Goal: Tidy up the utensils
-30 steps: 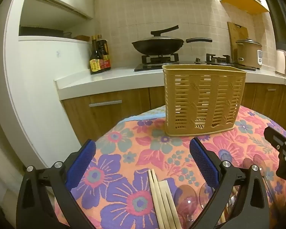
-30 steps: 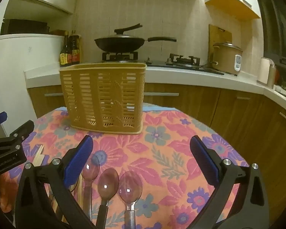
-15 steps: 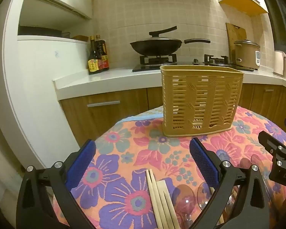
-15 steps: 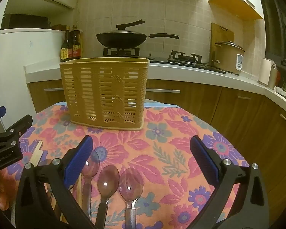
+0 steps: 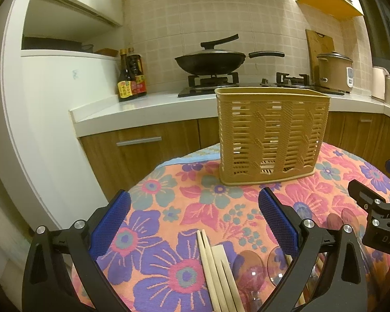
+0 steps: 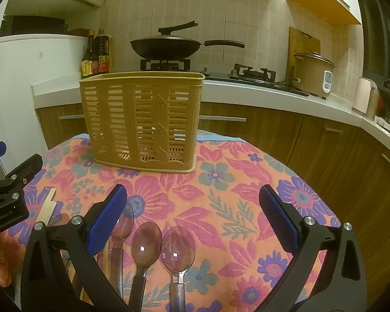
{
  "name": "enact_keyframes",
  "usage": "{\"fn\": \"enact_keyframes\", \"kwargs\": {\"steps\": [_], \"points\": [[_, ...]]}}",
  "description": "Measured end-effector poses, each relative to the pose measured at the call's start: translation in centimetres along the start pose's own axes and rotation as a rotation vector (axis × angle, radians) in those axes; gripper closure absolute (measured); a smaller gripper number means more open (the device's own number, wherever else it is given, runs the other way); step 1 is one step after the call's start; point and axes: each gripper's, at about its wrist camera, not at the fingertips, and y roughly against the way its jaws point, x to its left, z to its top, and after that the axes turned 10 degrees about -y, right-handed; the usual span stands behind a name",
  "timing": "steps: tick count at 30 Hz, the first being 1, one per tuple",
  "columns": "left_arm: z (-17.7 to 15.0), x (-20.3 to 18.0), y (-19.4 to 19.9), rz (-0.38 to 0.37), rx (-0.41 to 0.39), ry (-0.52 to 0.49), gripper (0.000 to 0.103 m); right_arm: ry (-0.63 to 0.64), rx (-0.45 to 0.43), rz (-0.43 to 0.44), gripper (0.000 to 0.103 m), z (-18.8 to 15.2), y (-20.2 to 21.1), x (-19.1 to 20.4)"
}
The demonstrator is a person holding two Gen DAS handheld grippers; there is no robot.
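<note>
A tan slotted plastic utensil basket (image 5: 271, 135) (image 6: 145, 119) stands upright at the far side of the flowered tablecloth. Pale wooden chopsticks (image 5: 217, 267) lie between the fingers of my open left gripper (image 5: 195, 218). Clear plastic spoons (image 5: 247, 267) lie just right of them, partly behind the right finger. In the right wrist view three clear spoons (image 6: 178, 247) lie side by side between the fingers of my open right gripper (image 6: 189, 208), with chopsticks (image 6: 48, 205) to the left. Both grippers hold nothing and hover low over the table's near edge.
Round table with flowered cloth (image 6: 234, 182). Behind it runs a white kitchen counter (image 5: 143, 109) with sauce bottles (image 5: 131, 78), a black wok on a gas stove (image 5: 210, 61) and a rice cooker (image 6: 313, 74). A white cabinet (image 5: 39, 117) stands to the left.
Both grippers have shifted slightly; the basket sits a little lower and further left in the left wrist view. Nothing was picked up and both grippers stay open.
</note>
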Motion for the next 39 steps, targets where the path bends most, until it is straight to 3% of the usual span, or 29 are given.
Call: {"fn": "enact_keyframes", "kwargs": {"steps": [22,25,28,34,37,39], "points": [[0.0,0.0,-0.1,-0.033,0.002,0.003,0.008,0.006,0.022,0.000,0.006,0.1,0.4,0.0],[-0.1,0.2,-0.6,-0.058,0.030,0.015,0.013,-0.007,0.034,-0.007,0.006,0.2,0.2,-0.3],[-0.1,1.7,-1.7,-0.145,0.112,0.071,0.025,-0.049,0.075,-0.036,0.010,0.6,-0.5,-1.1],[-1.2,6.9,-3.6,-0.371,0.300,0.194,0.031,-0.127,0.247,-0.066,0.029,1.4,-2.1,-3.2],[-2.4,7.8,-4.6,-0.499,0.388,0.243,0.045,-0.124,0.316,-0.014,0.033,1.4,-2.1,-3.4],[-3.4,7.8,-5.3,-0.540,0.454,0.266,0.054,-0.103,0.362,-0.005,0.039,1.2,-2.0,-3.2]]}}
